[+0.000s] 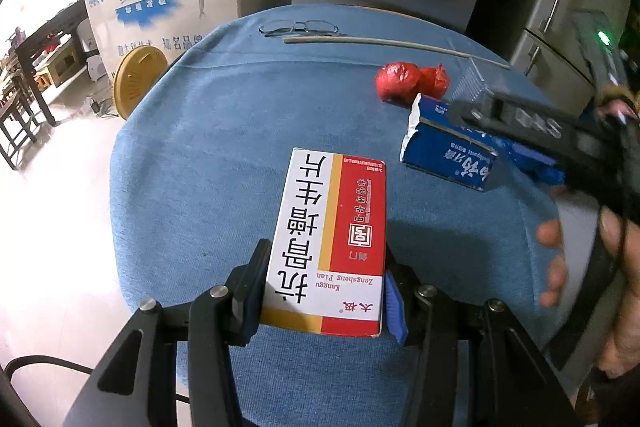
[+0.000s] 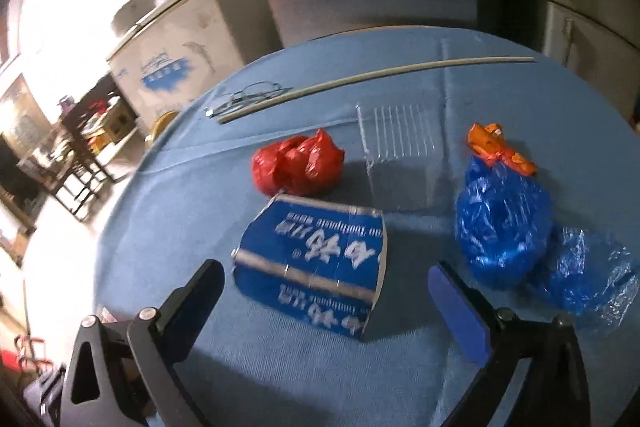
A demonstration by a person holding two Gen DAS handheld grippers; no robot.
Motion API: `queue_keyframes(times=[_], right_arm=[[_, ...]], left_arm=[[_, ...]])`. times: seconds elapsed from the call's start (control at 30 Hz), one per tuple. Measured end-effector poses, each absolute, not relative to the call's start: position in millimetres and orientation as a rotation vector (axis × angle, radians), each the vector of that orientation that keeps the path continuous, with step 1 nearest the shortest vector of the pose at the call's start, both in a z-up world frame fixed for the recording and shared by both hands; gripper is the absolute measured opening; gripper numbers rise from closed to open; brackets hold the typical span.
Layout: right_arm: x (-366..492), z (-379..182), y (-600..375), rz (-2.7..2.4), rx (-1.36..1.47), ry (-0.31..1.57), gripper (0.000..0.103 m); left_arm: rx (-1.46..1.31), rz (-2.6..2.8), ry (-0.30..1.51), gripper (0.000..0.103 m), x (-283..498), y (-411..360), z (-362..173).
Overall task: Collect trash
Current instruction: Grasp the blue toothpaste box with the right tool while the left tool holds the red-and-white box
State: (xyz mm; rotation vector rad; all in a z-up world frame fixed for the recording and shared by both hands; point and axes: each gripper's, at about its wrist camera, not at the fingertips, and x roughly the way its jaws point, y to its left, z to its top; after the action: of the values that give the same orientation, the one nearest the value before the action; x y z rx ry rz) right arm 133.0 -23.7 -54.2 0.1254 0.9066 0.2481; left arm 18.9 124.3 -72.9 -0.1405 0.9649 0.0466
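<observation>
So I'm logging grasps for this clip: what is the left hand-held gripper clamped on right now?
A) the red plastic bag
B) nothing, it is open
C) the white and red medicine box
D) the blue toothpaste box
C: in the left wrist view the left hand-held gripper has both fingers pressed against the sides of the white and red medicine box, while the blue toothpaste box lies apart on the table.

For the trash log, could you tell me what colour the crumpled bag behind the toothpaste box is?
Red; the crumpled bag shows best in the right wrist view.
</observation>
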Motion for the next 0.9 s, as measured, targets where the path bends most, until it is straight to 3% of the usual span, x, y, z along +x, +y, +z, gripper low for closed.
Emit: queue_keyframes(times=[0.33, 0.4, 0.43, 0.5, 0.57, 0.6, 0.63, 0.83, 0.9], right_arm=[[145.9, -71.2, 33.5, 0.112, -0.036, 0.951, 0.103], [144.5, -77.7, 28.1, 0.12, -0.036, 0.964, 0.098], [143.5, -78.9, 23.7, 0.123, -0.029, 0.967, 0.083], [140.6, -76.4, 16.3, 0.174, -0.009, 0.965, 0.071], [132.3, -69.1, 11.3, 0.189, -0.029, 0.936, 0.021], [128.4, -65.2, 6.6, 0.202, -0.013, 0.929, 0.011], [125.8, -63.3, -1.5, 0.218, 0.01, 0.932, 0.008], [109.8, -70.6, -45.8, 0.239, 0.122, 0.985, 0.011], [106.3, -72.8, -60.1, 0.239, 0.158, 0.997, 0.027]], left_arm=[[-0.157, 0.055, 0.968, 0.051, 21.7, 134.4, -75.4], [-0.162, 0.059, 0.967, 0.051, 20.8, 136.9, -75.9], [-0.163, 0.061, 0.967, 0.051, 20.6, 138.0, -76.2], [-0.166, 0.062, 0.968, 0.051, 20.7, 139.4, -77.0], [-0.165, 0.061, 0.966, 0.051, 20.1, 138.6, -76.6], [-0.165, 0.059, 0.965, 0.051, 19.6, 137.2, -76.2], [-0.165, 0.055, 0.961, 0.051, 19.0, 135.5, -75.3], [-0.139, 0.037, 0.954, 0.051, 17.6, 123.6, -73.2], [-0.143, 0.037, 0.957, 0.051, 17.3, 121.9, -74.1]])
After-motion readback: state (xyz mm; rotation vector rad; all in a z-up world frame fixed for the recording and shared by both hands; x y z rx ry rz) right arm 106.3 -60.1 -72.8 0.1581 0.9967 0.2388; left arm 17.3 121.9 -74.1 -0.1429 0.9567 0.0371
